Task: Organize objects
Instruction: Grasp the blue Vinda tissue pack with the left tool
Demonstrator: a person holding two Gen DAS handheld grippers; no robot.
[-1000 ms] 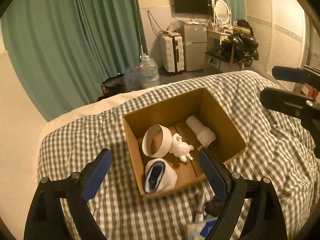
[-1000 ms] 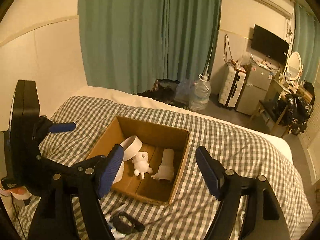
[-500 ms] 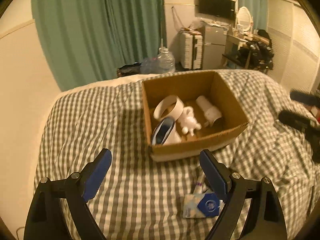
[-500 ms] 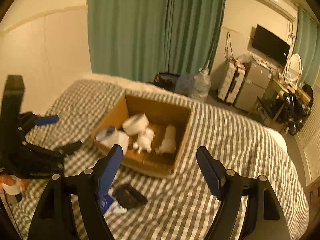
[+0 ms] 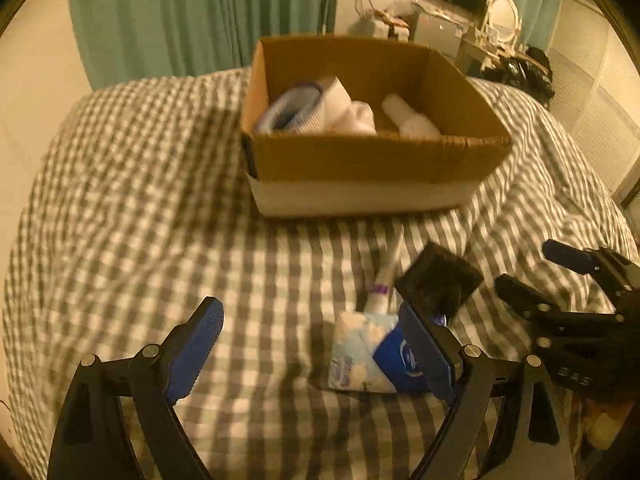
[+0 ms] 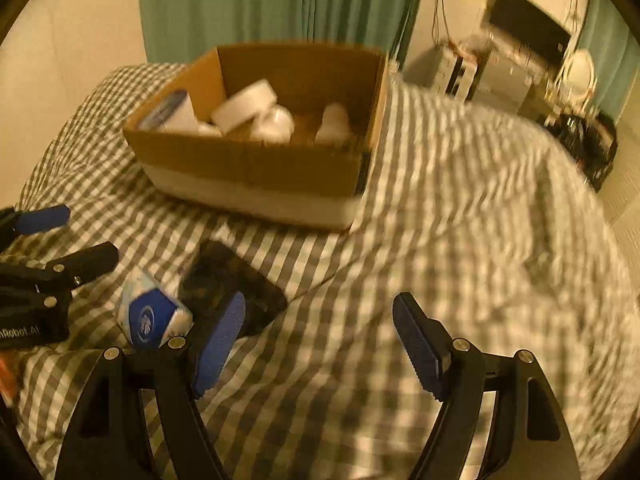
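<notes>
One cardboard box (image 5: 372,160) is sitting on the checked bed (image 5: 140,200), holding what looks like four pale items, though blur is muddying that count. Three loose things are lying in front: one tissue pack (image 5: 368,356), one black case (image 5: 438,280), one white tube (image 5: 384,280). Two grippers are showing.

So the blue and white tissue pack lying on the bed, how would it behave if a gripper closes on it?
The tissue pack looks like a soft plastic-wrapped packet, so it would probably squash and give rather than stay stiff. Its wrapper looks smooth, so it may slip between the pads. It lies flat on the checked bedspread, so rolling seems unlikely, and it is probably light for its size.
</notes>
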